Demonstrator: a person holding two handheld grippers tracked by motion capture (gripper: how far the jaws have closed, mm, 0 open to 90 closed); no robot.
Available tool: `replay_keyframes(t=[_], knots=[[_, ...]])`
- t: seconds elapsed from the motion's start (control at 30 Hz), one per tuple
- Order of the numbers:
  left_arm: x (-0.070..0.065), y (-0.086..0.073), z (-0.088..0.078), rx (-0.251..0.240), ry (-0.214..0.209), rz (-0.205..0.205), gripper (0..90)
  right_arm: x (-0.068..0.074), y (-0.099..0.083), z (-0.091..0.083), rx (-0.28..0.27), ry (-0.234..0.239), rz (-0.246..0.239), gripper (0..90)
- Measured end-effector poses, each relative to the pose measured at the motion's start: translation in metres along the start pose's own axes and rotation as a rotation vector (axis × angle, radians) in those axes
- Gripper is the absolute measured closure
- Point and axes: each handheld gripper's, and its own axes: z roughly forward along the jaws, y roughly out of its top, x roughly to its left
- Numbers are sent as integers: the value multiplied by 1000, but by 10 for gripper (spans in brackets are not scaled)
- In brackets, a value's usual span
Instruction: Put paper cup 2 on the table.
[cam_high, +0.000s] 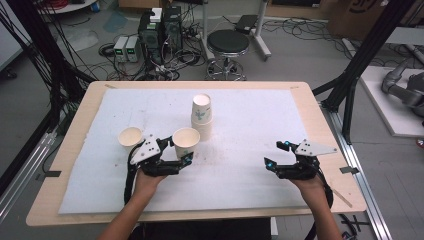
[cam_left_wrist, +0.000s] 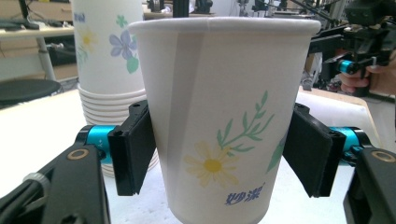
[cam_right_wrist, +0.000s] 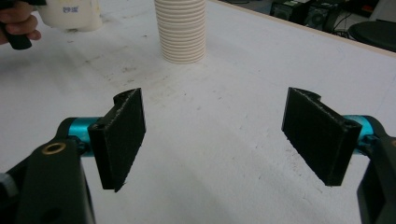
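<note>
The work in hand is taking single cups off the stack of cups (cam_high: 201, 117) and standing them out on the tabletop (cam_high: 90, 125). The left tongs (cam_high: 179, 150) pinch a flowered cup (cam_high: 186, 142) lightly, a pad on each wall, just in front of the stack and a little to its left. A plain-looking cup (cam_high: 130, 136) already stands well to the left of the stack. I judge this cup is at the point of being set down; next the pads need to part cleanly and draw straight back so the light cup does not tip.

The right tongs (cam_high: 276, 154) hang spread and empty, well to the right of the stack.

The left gripper view gives the cup's daisy print (cam_left_wrist: 212, 164) and the pads' contact. The high view gives the spacing between cups.
</note>
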Motion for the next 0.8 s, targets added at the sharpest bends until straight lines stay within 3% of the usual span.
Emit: replay_keyframes(t=[0.2, 0.4, 0.53, 0.63, 0.8], knots=[[-3, -2, 29, 38, -29, -5, 305, -1, 0, 1, 5, 1, -9, 223], [-7, 1, 59, 96, -35, 20, 306, -4, -3, -5, -5, -7, 4, 223], [-11, 1, 78, 142, -21, 35, 313, -5, -4, -7, -12, -10, 2, 223], [-12, 0, 90, 214, 8, 36, 315, -6, -4, -9, -20, -7, 8, 223], [-15, -1, 102, 261, 5, 32, 317, -5, -4, -9, -24, -6, 2, 223]])
